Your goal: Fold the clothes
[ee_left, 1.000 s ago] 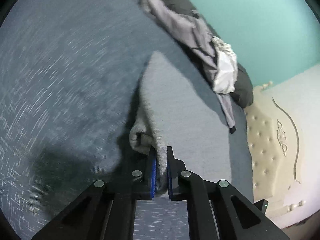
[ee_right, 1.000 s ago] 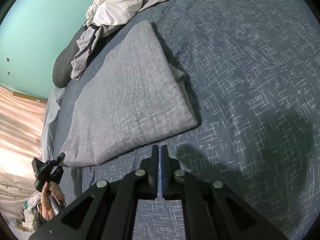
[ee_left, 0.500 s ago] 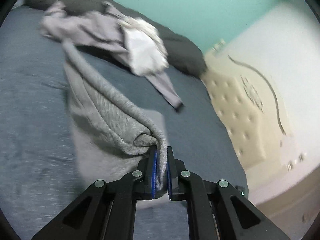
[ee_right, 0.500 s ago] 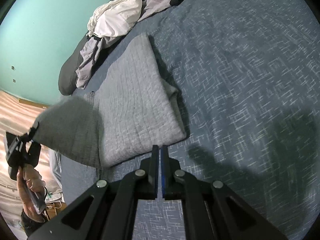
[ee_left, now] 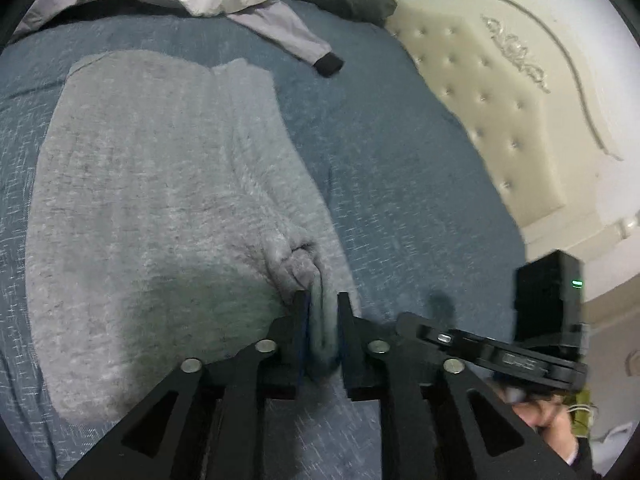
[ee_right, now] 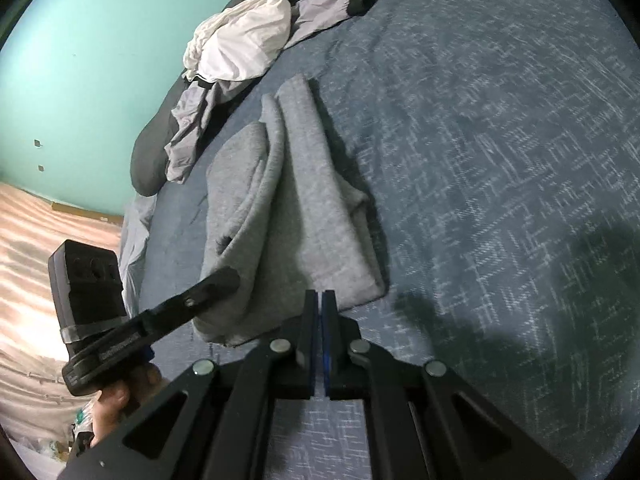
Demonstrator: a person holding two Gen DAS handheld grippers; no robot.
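Grey fleece garment (ee_right: 288, 200) lies folded lengthwise, corner pinched between left fingers (ee_left: 298, 320).

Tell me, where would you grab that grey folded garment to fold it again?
I'd pinch the grey garment at its near right corner, coming in low from the bed's open side with the free right hand-held gripper. The layers there lie flat with a clean edge, and the left hand-held gripper already pinches the other corner.

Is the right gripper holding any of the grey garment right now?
No. The right gripper is shut on nothing, hovering at the near edge of the grey garment, with only blue bedspread below it.
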